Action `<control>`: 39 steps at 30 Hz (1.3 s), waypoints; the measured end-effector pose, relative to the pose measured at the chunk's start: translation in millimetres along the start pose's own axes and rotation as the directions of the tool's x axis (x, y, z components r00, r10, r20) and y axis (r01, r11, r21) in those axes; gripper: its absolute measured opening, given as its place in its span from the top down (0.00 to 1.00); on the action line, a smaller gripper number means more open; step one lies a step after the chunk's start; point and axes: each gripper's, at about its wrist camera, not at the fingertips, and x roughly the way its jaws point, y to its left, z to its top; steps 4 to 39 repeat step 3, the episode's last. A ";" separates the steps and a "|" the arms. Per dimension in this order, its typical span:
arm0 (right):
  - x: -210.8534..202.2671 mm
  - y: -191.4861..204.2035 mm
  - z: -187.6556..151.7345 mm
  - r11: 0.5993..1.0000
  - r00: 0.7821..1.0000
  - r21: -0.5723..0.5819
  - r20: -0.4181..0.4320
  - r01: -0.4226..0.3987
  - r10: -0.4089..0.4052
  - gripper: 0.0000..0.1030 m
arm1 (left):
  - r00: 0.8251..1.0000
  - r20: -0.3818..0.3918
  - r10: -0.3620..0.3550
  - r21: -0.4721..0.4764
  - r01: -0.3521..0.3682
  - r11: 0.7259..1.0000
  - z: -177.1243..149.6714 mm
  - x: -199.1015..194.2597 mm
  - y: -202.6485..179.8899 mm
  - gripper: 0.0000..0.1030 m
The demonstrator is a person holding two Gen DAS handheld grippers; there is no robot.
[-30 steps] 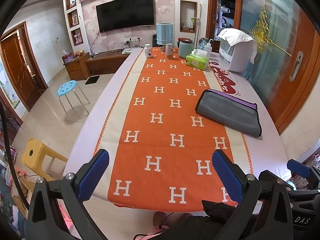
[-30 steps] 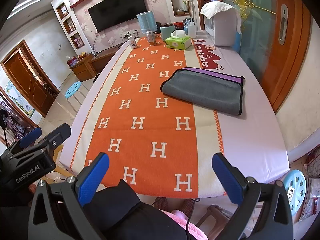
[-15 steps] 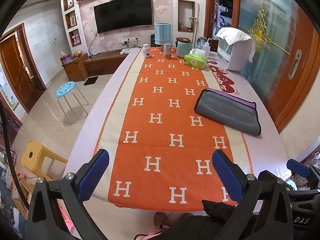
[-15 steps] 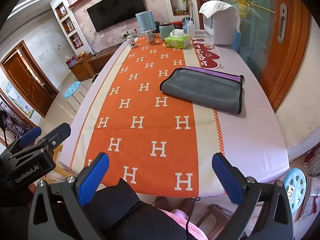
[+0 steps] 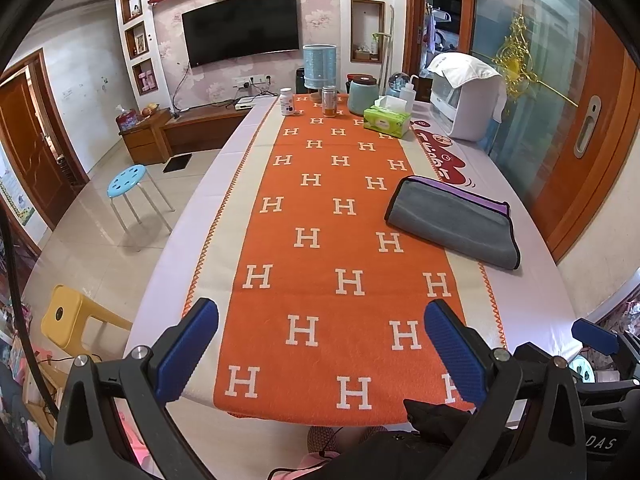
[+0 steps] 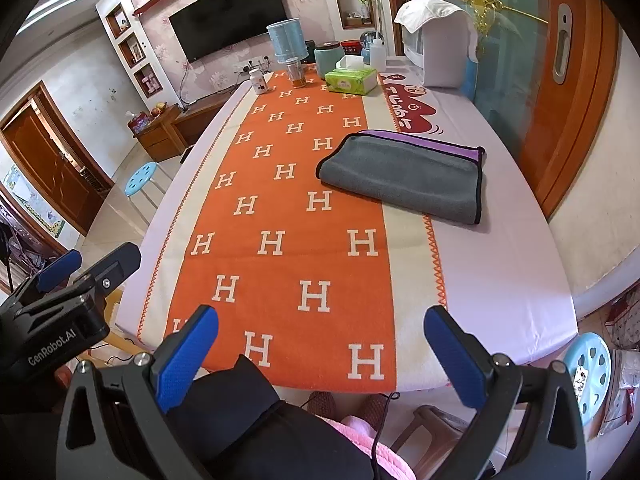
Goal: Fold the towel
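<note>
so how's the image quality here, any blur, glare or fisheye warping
Left wrist view: sharp, the table edges bow outward, black vignette corners. Right wrist view: equally sharp, bright daylight, the grey towel evenly lit with a soft shadow, mild reflections on the glass door.

The towel (image 6: pixel 404 178) is grey with black edging and a purple underside. The table runner (image 5: pixel 340 248) is orange with white H letters, cream borders and orange zigzag stitching. The tablecloth (image 6: pixel 500 264) is pale lilac with a red cartoon print. The tissue box (image 5: pixel 387 121) is green. Both stools (image 5: pixel 127 179) are light blue.
</note>
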 end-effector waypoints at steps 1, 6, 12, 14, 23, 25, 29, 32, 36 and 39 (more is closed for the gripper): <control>0.2 -1.0 -1.6 1.000 1.000 0.001 0.000 0.001 -0.001 0.00 | 1.000 -0.001 -0.002 0.002 0.002 1.000 0.7 0.4 -1.0 0.01; -0.1 0.1 0.5 1.000 1.000 0.000 -0.001 0.000 0.000 0.00 | 1.000 -0.002 -0.003 0.003 0.003 1.000 1.5 1.3 -1.3 0.01; -0.1 0.1 0.5 1.000 1.000 0.000 -0.001 0.000 0.000 0.00 | 1.000 -0.002 -0.003 0.003 0.003 1.000 1.5 1.3 -1.3 0.01; -0.1 0.1 0.5 1.000 1.000 0.000 -0.001 0.000 0.000 0.00 | 1.000 -0.002 -0.003 0.003 0.003 1.000 1.5 1.3 -1.3 0.01; -0.1 0.1 0.5 1.000 1.000 0.000 -0.001 0.000 0.000 0.00 | 1.000 -0.002 -0.003 0.003 0.003 1.000 1.5 1.3 -1.3 0.01; -0.1 0.1 0.5 1.000 1.000 0.000 -0.001 0.000 0.000 0.00 | 1.000 -0.002 -0.003 0.003 0.003 1.000 1.5 1.3 -1.3 0.01; -0.1 0.1 0.5 1.000 1.000 0.000 -0.001 0.000 0.000 0.00 | 1.000 -0.002 -0.003 0.003 0.003 1.000 1.5 1.3 -1.3 0.01; -0.1 0.1 0.5 1.000 1.000 0.000 -0.001 0.000 0.000 0.00 | 1.000 -0.002 -0.003 0.003 0.003 1.000 1.5 1.3 -1.3 0.01; -0.1 0.1 0.5 1.000 1.000 0.000 -0.001 0.000 0.000 0.00 | 1.000 -0.002 -0.003 0.003 0.003 1.000 1.5 1.3 -1.3 0.01; -0.1 0.1 0.5 1.000 1.000 0.000 -0.001 0.000 0.000 0.00 | 1.000 -0.002 -0.003 0.003 0.003 1.000 1.5 1.3 -1.3 0.01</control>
